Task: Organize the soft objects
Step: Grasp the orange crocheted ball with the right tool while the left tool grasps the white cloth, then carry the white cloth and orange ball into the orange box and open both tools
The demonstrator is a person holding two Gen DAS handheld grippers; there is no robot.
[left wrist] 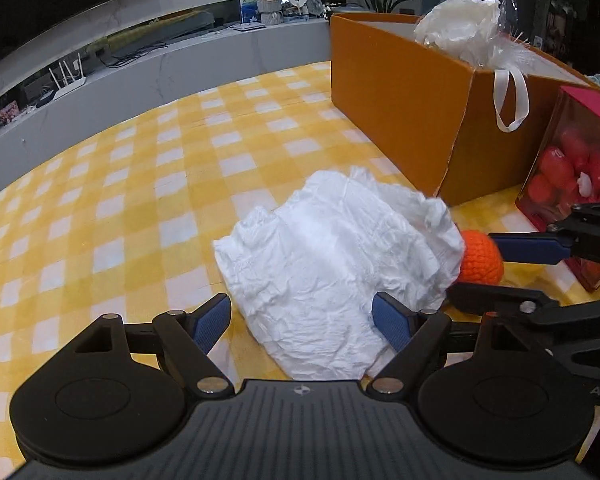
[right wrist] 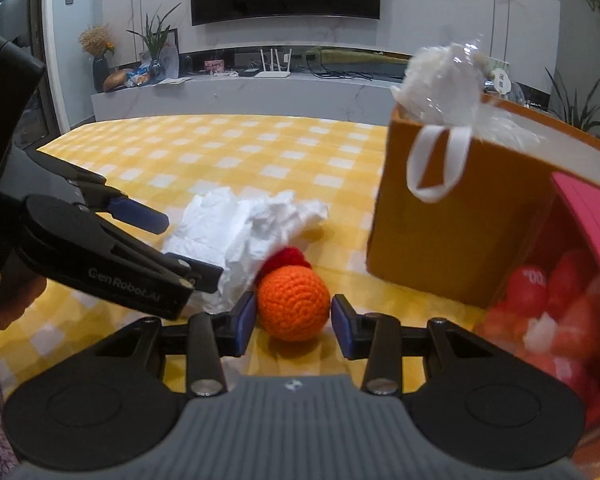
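The right gripper (right wrist: 294,318) pinches the orange ball (right wrist: 292,306) just left of the box (right wrist: 460,232). The left gripper (left wrist: 302,318) gapes wide, empty, over the white cloth (left wrist: 332,256) beside the ball. Lower squarely, close on bunched folds, then lift.

one diaper (left wrist: 336,256); one ball (right wrist: 293,305)

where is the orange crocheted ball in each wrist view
Left wrist view: the orange crocheted ball sits at right of centre, half hidden behind the crumpled white soft item, between the right gripper's fingers.
Right wrist view: it is low at centre, between that gripper's own blue pads.
Shared landmark: the orange cardboard box with a white ribbon handle, behind the ball in both.
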